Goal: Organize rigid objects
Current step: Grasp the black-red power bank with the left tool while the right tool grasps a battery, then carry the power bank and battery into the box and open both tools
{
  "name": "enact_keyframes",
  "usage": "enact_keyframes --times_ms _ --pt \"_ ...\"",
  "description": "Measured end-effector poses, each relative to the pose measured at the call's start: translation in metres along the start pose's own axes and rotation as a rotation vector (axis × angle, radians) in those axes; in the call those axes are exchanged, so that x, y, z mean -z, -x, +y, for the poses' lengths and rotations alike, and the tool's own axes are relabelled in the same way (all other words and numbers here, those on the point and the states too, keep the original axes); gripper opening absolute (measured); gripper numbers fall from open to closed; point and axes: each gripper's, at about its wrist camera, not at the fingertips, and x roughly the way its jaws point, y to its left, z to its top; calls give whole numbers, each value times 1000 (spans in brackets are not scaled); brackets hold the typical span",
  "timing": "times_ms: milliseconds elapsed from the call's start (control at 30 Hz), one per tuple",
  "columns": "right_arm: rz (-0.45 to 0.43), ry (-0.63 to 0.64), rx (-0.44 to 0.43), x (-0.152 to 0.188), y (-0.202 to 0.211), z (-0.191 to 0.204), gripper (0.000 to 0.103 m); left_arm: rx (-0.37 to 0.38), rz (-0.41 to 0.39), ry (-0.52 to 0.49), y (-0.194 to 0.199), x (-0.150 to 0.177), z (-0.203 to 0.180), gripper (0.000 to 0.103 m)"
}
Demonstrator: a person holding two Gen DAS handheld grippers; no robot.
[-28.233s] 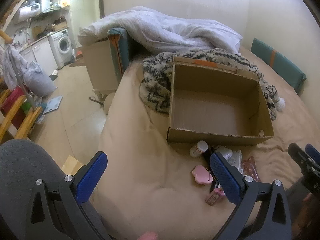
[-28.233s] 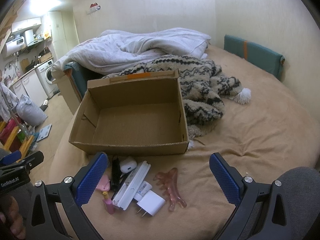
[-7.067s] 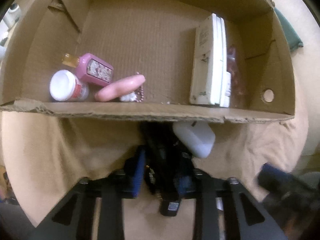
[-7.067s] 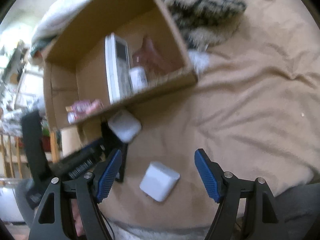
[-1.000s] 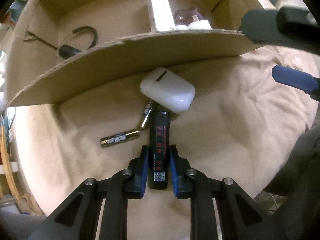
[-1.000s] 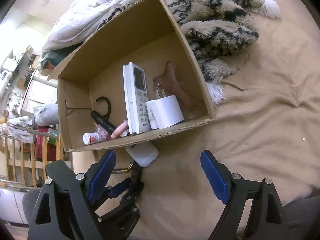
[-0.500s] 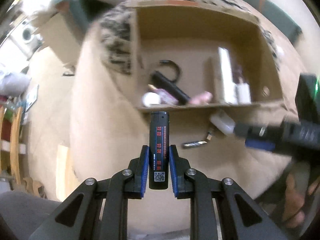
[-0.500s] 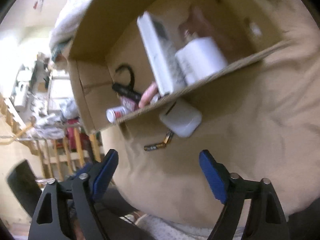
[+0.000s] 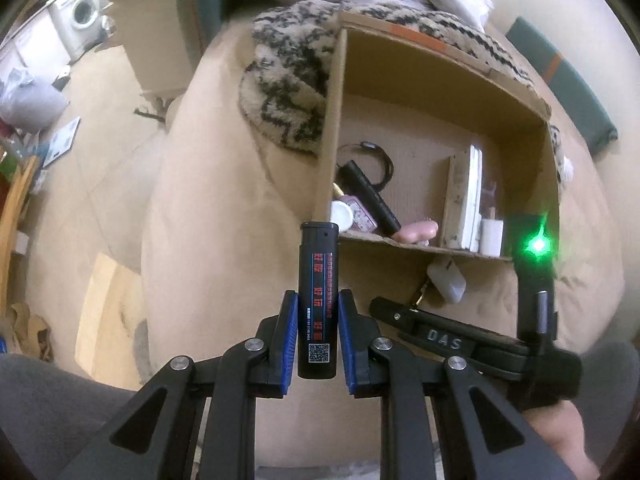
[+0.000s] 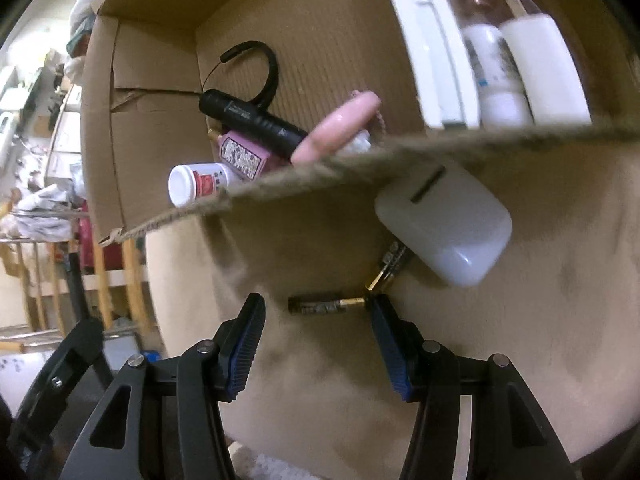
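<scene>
Left gripper [image 9: 318,344]: clamped on an upright black lighter [image 9: 319,300] with red lettering and a QR label, raised above the tan bedspread [image 9: 224,216] before the cardboard box [image 9: 440,80]. Right gripper [image 10: 316,344]: jaws spread, empty, low over an AAA battery [image 10: 326,304]; second battery [image 10: 390,266] and white earbud case [image 10: 448,224] beside the box wall. Box holds flashlight [image 10: 252,120], pill bottle [image 10: 200,184], remote control [image 10: 432,40].

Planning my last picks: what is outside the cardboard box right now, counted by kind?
Batteries: 2
White earbud case: 1
Black lighter, held in the left gripper: 1
Total: 4
</scene>
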Motion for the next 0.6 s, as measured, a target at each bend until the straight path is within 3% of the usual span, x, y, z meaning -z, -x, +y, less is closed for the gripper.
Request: enact_keyframes --times_ms 233,400,533,600 --pt "-2 220 170 0 -12 39 59 -9 -7 6 2 -1 3 18" --pt "-4 370 243 8 -19 61 59 -7 -3 3 1 -1 1 18" --pt "-22 445 297 13 -20 70 46 -15 -2 -4 -1 0 -1 18" --pt "-30 464 298 17 -20 74 46 -18 -1 -4 -2 0 -1 18"
